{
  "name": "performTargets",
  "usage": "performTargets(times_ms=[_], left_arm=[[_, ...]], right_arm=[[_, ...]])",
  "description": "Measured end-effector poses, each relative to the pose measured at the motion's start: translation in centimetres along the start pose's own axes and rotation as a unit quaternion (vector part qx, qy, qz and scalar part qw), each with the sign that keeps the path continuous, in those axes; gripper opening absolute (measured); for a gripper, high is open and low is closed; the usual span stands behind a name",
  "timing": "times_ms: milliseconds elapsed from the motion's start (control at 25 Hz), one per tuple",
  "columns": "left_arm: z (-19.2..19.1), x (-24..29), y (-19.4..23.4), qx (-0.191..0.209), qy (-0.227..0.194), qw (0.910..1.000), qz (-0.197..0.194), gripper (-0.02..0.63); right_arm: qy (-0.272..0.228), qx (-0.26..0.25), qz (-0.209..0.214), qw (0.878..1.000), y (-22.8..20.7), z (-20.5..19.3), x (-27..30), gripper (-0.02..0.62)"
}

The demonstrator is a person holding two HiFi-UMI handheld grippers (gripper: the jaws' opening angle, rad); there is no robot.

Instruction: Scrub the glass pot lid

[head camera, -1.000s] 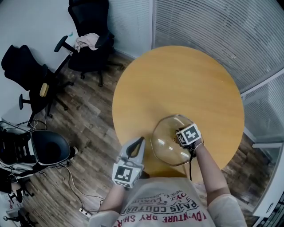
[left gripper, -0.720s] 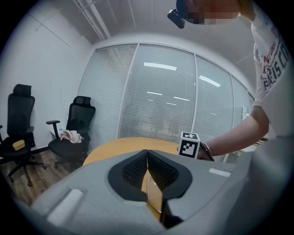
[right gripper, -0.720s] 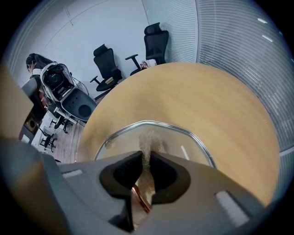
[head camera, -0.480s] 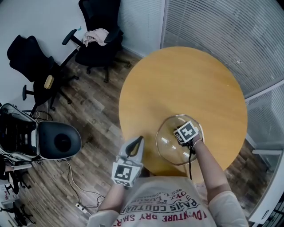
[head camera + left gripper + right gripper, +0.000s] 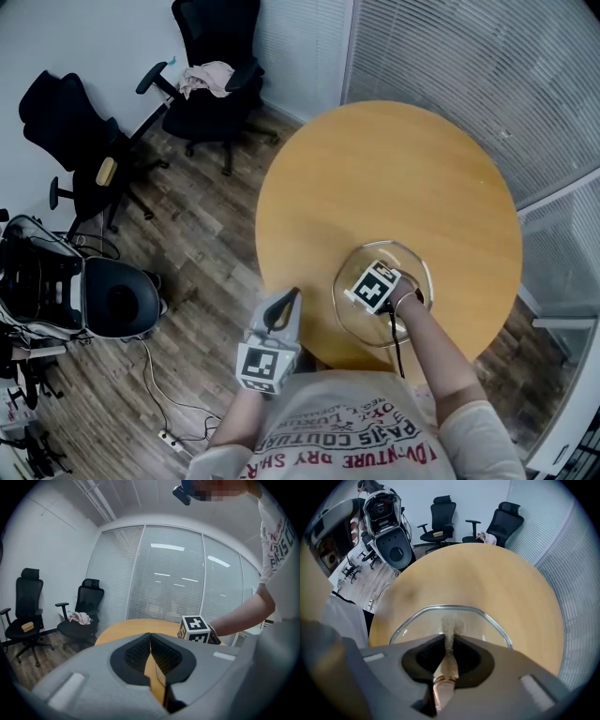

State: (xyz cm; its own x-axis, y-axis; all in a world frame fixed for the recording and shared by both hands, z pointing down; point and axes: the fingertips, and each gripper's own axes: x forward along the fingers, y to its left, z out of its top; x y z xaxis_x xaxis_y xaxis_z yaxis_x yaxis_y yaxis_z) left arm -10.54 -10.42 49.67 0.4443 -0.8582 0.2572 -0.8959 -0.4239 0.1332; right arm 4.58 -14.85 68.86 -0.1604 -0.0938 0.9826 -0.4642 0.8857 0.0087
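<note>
Scrubbing seems to be the step in hand. The right gripper (image 5: 449,641) is clamped on a beige scrub pad (image 5: 451,622), which points at the glass pot lid (image 5: 415,623) lying near the table (image 5: 394,178) edge. The left gripper (image 5: 151,641) is closed on nothing, held off the table. Next, I think, the pad must press down and sweep across the glass.

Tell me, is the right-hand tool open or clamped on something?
Shut: the right tool's jaws pinch a tan scrubber, its tip over the glass lid.
</note>
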Motion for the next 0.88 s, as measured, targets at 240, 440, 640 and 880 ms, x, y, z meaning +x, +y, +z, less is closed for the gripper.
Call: performTargets(times_ms=[240,440,640,880], left_arm=[[0.6,-0.8,0.2,-0.005,-0.006,1.0,0.004,0.008],[0.4,-1.6,0.0,-0.004,-0.004,1.0,0.002,0.008],[0.3,-2.6,-0.8,-0.009,0.004,1.0,0.0,0.008],[0.8,-3.1,-1.1,-0.001,0.004,1.0,-0.007,0.008]], right_arm=[[0.007,-0.012,-0.004,1.0,1.2,0.0,-0.4,0.054],[0.026,-0.05,-0.011,0.998,3.2,-0.3,-0.4,0.054],[0.033,-0.067,-0.023,0.997,4.9,-1.4,-0.6,0.054],[0.03,-0.077,-0.005,0.997,6.6,-3.3,-1.6,0.054]])
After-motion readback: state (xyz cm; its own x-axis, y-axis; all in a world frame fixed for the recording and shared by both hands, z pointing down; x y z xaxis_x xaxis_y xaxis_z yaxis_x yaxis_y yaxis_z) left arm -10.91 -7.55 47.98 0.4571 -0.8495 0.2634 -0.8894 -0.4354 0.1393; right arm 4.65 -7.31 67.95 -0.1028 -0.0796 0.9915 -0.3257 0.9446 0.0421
